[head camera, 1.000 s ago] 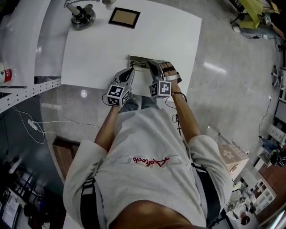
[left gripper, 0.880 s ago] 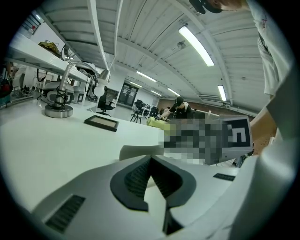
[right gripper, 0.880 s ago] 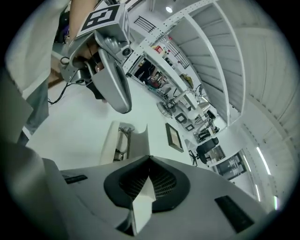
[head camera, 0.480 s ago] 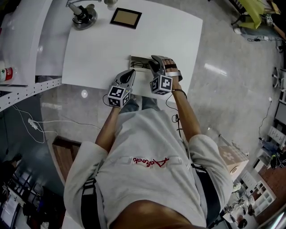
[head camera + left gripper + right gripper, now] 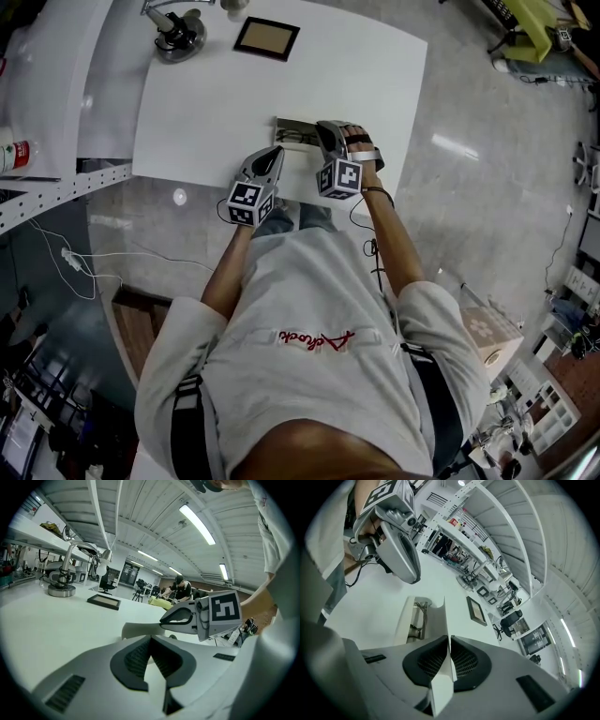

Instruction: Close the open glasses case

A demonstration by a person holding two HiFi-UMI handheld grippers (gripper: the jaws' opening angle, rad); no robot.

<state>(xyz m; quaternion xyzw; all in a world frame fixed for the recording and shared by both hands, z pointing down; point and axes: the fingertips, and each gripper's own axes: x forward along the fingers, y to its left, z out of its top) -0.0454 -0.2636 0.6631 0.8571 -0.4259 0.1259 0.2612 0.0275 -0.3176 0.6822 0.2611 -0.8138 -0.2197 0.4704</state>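
1. Nearest the person, the left gripper (image 5: pixel 273 154) hovered at the near edge of the tabletop (image 5: pixel 216 103), its jaws pressed together on nothing, unmoved over the past second
2. Beside it, the right gripper (image 5: pixel 449 641) had just been closing its jaws, which now pinched the raised lid (image 5: pixel 437 620) of the glasses case (image 5: pixel 292 133)
3. The case sat open near that same edge, with glasses (image 5: pixel 417 618) visible inside
4. The fresh pinch followed a slight shift toward the case; it suggested the lid was secured and only folding it down remained
5. Farther back, a dark frame (image 5: pixel 266 37) and a metal lamp base (image 5: pixel 175 36) stood well apart from the work
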